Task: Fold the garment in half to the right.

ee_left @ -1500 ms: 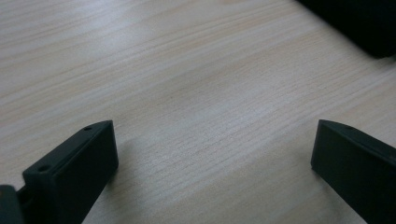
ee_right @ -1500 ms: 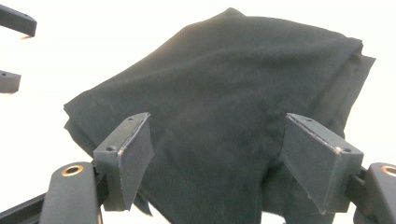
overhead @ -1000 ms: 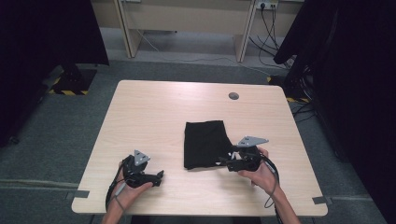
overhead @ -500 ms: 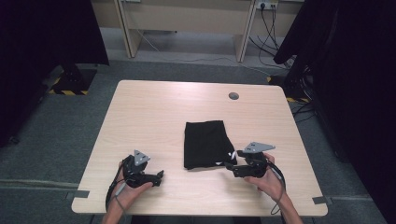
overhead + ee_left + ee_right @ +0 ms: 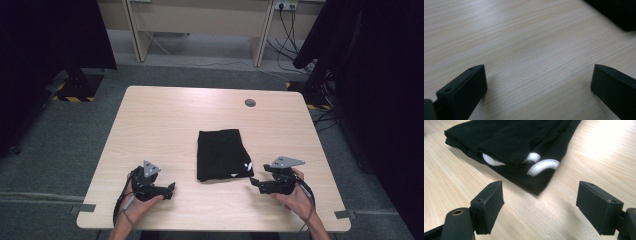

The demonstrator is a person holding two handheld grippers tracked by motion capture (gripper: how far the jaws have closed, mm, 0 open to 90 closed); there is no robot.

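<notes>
A folded black garment [image 5: 221,154] with white trim [image 5: 544,166] lies in the middle of the wooden table [image 5: 175,115]. My right gripper [image 5: 255,184] rests low over the table just right of the garment's near right corner and points at it. Its jaws have just opened a little wider; in the right gripper view [image 5: 540,202] they stand open over bare wood, a short way from the cloth [image 5: 511,142]. My left gripper [image 5: 170,189] sits near the front left, open [image 5: 539,82] over bare table, with the garment's edge [image 5: 614,12] farther off.
A small round grommet [image 5: 250,102] is set in the table's far right part. Dark curtains hang at both sides. Behind the table stand desk legs, with cables on the floor at right. A yellow-and-black striped base [image 5: 75,97] sits at left.
My right gripper has drawn back from the garment's near right corner, moving right and toward the table's front edge. The left gripper has stayed put.
</notes>
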